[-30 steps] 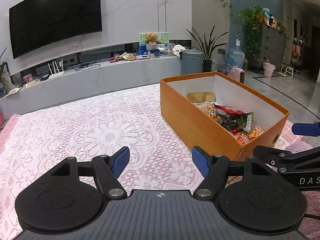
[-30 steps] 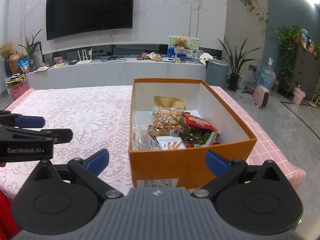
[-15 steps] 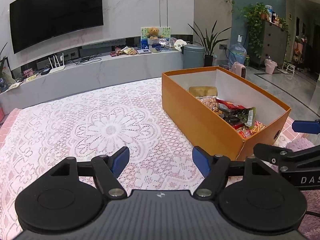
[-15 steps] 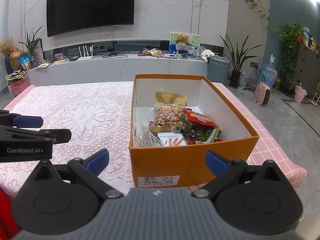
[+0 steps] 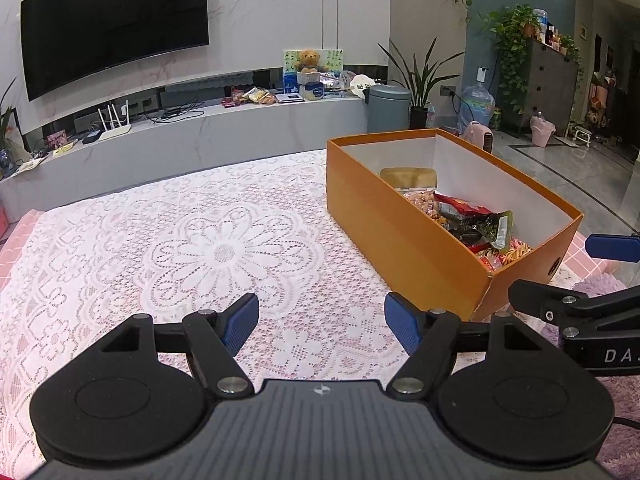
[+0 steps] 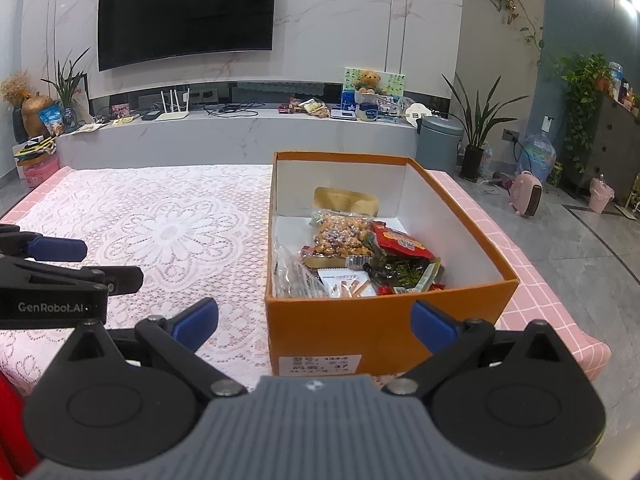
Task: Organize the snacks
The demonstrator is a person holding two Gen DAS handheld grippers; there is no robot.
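Your left tool (image 5: 321,322) is angled down over the lace cloth (image 5: 168,240) on the bench (image 6: 560,312), its blue pads (image 5: 240,322) spread apart with nothing between them. To its right stands the orange box (image 6: 384,320), near the bench's right edge, with the snack packets (image 6: 360,256) lying inside it. Your right tool (image 6: 314,322) is likewise angled down, directly before the box's near end wall, pads wide apart and gripping nothing.

Matt cardboard box (image 6: 384,332), lace tablecloth (image 5: 168,240)
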